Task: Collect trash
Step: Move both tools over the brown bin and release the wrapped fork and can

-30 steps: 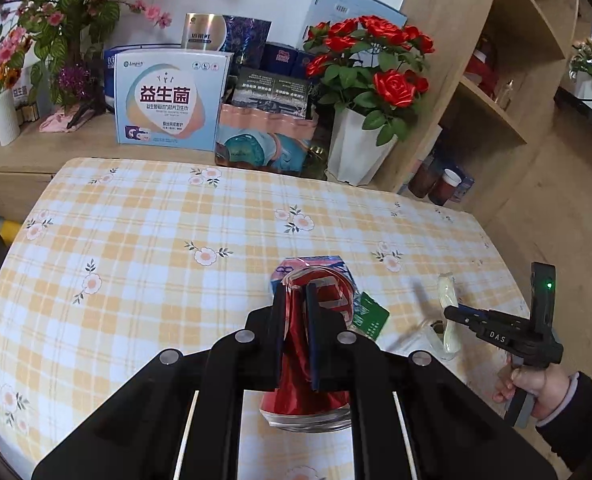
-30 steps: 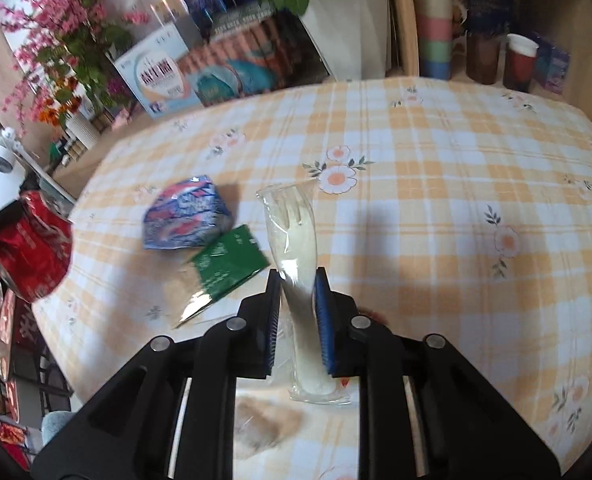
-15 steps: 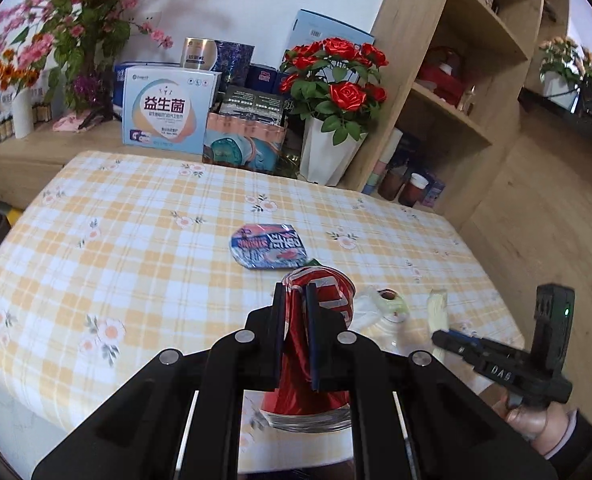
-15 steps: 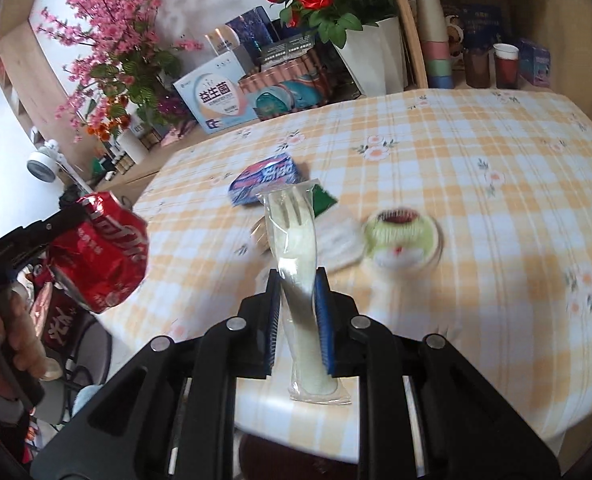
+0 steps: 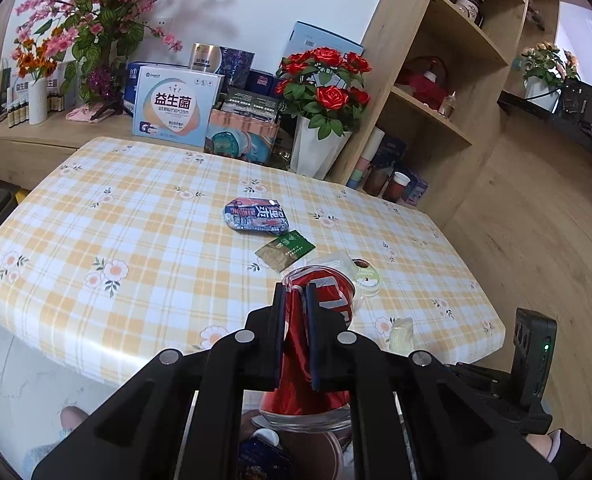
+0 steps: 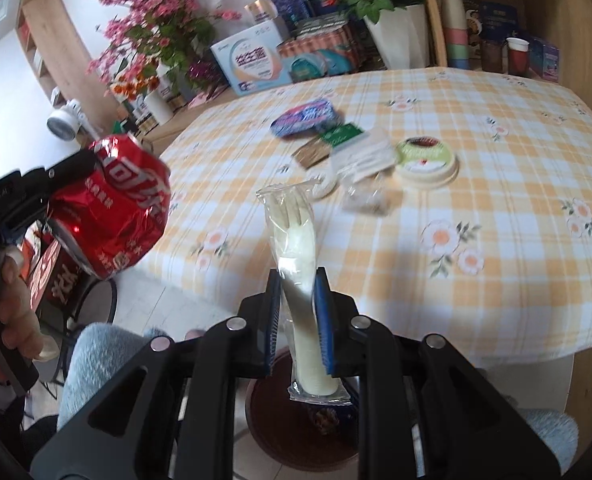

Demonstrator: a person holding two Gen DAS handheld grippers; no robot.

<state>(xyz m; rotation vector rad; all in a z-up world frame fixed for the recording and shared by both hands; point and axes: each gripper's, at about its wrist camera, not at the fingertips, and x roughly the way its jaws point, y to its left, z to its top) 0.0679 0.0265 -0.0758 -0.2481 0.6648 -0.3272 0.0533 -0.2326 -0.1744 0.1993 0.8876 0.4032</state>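
Left gripper (image 5: 294,300), jaws clamped on one crushed red can (image 5: 320,292), held off the near edge of the table (image 5: 95,208); the can's lower part is masked by the gripper body, and its lettering reads clearly only in the right wrist view (image 6: 115,208), where the holding hand (image 6: 7,312) is cut off by the frame edge. Right gripper (image 6: 299,280), jaws closed on one plastic fork sealed in a clear wrapper (image 6: 293,236), tines pointing up and away; the handle end projects below the fingers over a dark round bin (image 6: 296,432) on the floor, whose contents are too obscured to identify. In the left wrist view only the rear of the right gripper (image 5: 534,364) appears at the right margin, its fingers hidden. Remaining on the table: one flattened blue and red packet (image 5: 255,214), one green sachet (image 5: 285,249) just beside it, one round lid with a green and white label (image 6: 426,162), partly hidden behind the can in the left wrist view, and a blurred cluster of clear and white wrappers (image 6: 362,172) that cannot be counted. One more pale scrap (image 5: 402,332) near the table's front corner is too small to name. Behind the table: one white vase of red roses (image 5: 324,120) and one blue and white box (image 5: 171,108).
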